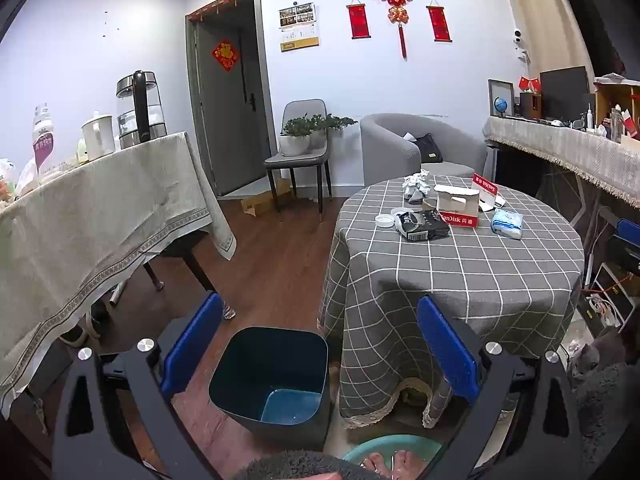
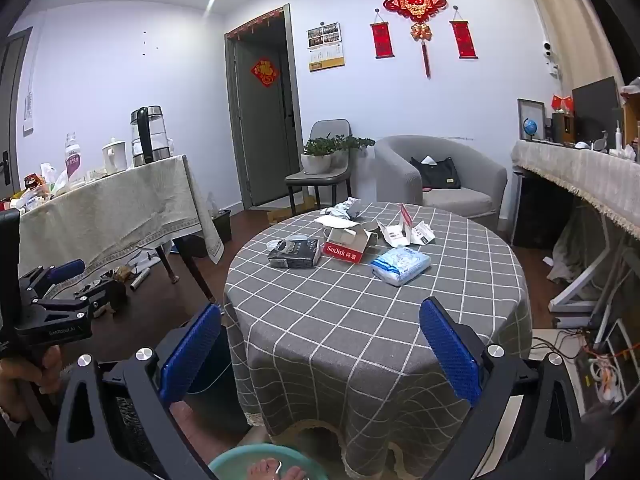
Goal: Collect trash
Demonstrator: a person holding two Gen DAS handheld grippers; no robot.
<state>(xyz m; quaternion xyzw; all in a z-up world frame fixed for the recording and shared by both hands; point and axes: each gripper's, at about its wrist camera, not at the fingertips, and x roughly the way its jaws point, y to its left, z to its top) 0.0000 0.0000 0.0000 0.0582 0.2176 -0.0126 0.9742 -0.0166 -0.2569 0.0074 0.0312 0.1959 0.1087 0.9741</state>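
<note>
Left gripper [image 1: 320, 332] nearest the lens, blue fingers [image 1: 192, 344] spread wide, nothing between them; it hangs above an empty dark teal trash bin [image 1: 272, 376] standing on the wood floor [image 1: 276, 264], just beside the round counter [image 1: 460, 280] with its grey checked cloth. Right gripper [image 2: 320, 344] also has fingers [image 2: 450, 350] spread apart, holding nothing, aimed at the same counter from its near edge.

Trash sits on the far half of the counter, well apart from both grippers: a black crumpled packet [image 2: 295, 254], a red-and-white SanDisk box [image 2: 347, 245] touching it on the right, a blue-white tissue pack [image 2: 401, 264] near the box, crumpled white paper [image 2: 344, 209] behind, torn leaflets [image 2: 408, 232] at the back right.

Further out: long counter [image 1: 100, 216] with beige cloth on the left carrying a glass kettle [image 1: 140, 110], a grey armchair [image 2: 440, 184] with a black bag, a chair with potted plants [image 1: 298, 140], and a grey cat [image 1: 592, 364] at lower right in the left wrist view.
</note>
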